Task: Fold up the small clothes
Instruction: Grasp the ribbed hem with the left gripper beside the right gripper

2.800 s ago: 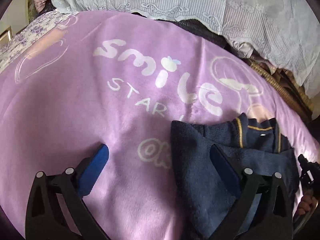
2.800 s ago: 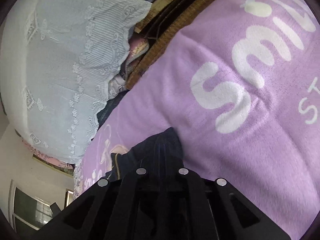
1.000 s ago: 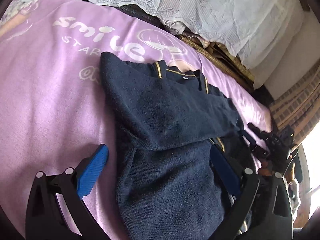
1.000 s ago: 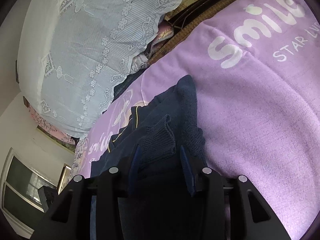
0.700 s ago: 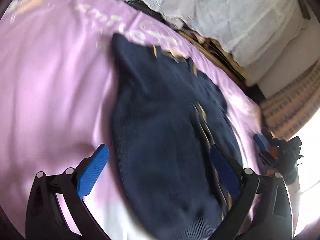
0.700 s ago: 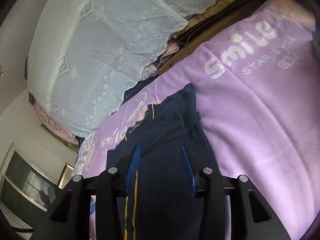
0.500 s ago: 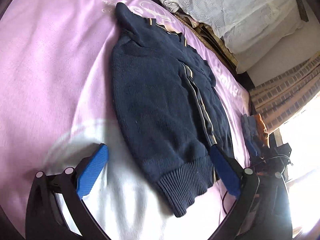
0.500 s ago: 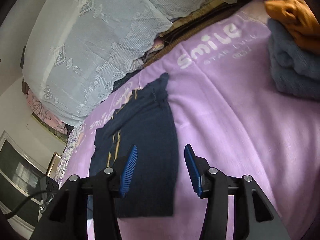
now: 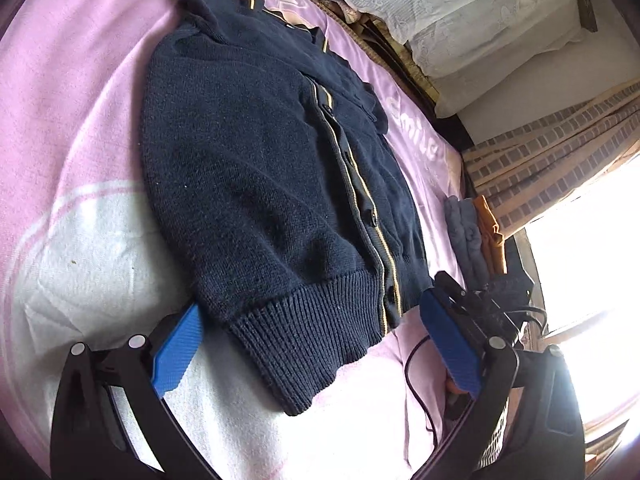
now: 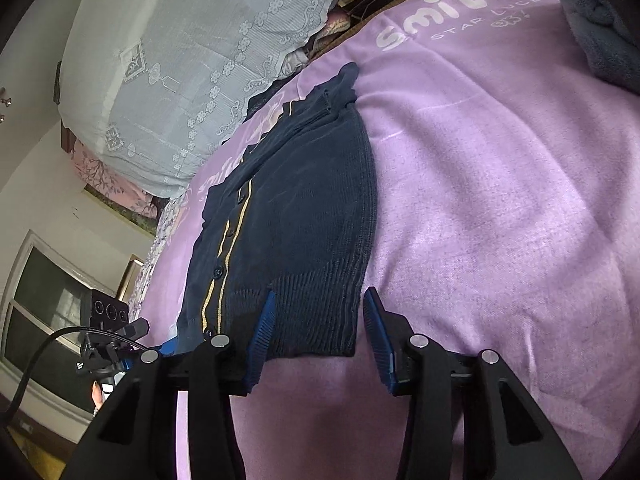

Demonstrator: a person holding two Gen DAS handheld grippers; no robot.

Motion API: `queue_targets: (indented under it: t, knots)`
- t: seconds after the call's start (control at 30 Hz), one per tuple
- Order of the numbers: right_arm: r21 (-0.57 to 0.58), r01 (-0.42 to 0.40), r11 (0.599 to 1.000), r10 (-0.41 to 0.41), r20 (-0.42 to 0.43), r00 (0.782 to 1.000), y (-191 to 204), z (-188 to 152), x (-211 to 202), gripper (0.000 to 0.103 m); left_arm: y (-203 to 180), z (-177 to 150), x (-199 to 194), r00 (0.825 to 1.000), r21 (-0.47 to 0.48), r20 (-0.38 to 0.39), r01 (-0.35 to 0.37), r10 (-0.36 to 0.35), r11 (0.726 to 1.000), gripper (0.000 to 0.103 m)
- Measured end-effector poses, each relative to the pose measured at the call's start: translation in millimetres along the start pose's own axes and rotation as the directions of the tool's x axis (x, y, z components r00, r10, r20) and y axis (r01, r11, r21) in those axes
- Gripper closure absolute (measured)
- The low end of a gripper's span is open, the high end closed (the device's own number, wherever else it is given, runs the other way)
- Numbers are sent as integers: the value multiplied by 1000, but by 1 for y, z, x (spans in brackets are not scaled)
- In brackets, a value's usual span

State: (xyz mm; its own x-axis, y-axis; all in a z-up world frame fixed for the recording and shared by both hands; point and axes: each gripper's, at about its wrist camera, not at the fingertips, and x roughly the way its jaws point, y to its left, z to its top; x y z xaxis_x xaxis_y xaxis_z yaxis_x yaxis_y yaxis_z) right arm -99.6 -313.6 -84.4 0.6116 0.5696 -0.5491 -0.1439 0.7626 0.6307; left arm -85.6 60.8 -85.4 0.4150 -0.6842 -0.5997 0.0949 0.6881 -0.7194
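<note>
We see the left gripper point(image 9: 316, 344) agape, the navy cardigan point(image 9: 260, 168) on the purple blanket point(image 9: 72, 92) just ahead of its fingers, ribbed hem nearest. The right gripper point(image 10: 318, 326), jaws just narrowed yet parted and pressing nothing, frames the hem's right corner. We judge the sleeves tucked and the lengthwise fold pending. No containers appear; folded clothes point(image 9: 472, 232) lie far right.

A purple blanket point(image 10: 500, 200) printed "smile STAR LUCK" covers the bed ahead of both grippers. Beyond it, white lace-trimmed bedding point(image 10: 192, 48) is heaped against a pale wall point(image 10: 36, 176). Checked curtains point(image 9: 552, 152) hang by a glaring bright window point(image 9: 592, 264); a dark window point(image 10: 44, 292) sits far left of the right gripper.
</note>
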Motion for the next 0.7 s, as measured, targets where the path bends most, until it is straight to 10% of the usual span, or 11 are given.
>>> queue_targets:
  t: [0.23, 0.53, 0.7]
  knots:
    - [0, -42, 999, 42, -27, 999, -1, 7, 14, 77, -8, -10, -1, 1000, 35, 14, 21, -21, 999, 12]
    - [-18, -35, 999, 35, -5, 999, 5, 4, 13, 89, 5, 2, 8, 998, -18, 46, -39, 40, 999, 74]
    - [-49, -22, 999, 24, 41, 999, 17, -1, 1, 90, 15, 4, 3, 999, -68, 39, -14, 17, 998, 86]
